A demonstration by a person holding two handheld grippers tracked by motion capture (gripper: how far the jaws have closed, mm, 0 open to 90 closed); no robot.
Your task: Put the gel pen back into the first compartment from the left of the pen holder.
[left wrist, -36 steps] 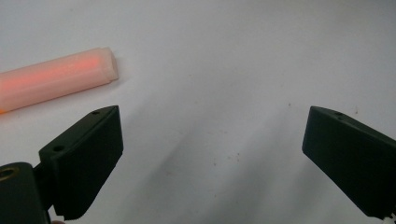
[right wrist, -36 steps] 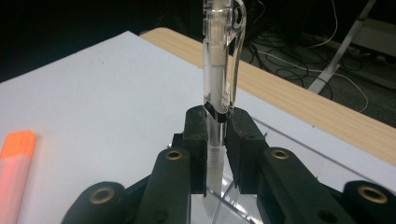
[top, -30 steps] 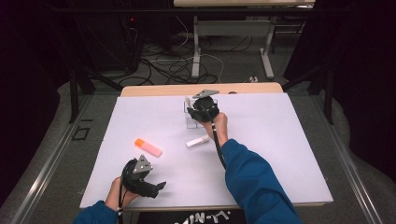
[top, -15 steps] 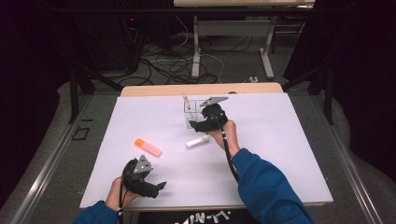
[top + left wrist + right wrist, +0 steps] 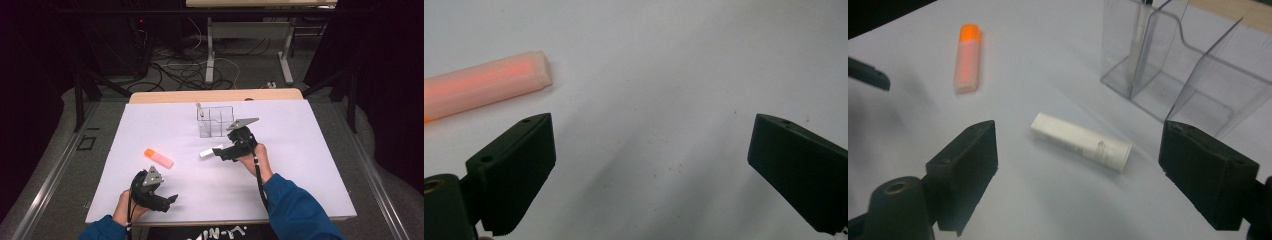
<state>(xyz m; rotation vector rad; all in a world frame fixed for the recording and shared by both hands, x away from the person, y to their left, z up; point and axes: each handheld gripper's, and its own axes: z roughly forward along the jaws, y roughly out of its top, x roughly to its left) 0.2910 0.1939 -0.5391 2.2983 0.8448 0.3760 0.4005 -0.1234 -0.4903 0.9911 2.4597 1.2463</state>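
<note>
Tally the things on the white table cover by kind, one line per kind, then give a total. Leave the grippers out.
Orange highlighter: 1
White tube: 1
Clear compartment organizer: 1
Pen-like stick standing in the organizer: 1
Total: 4
</note>
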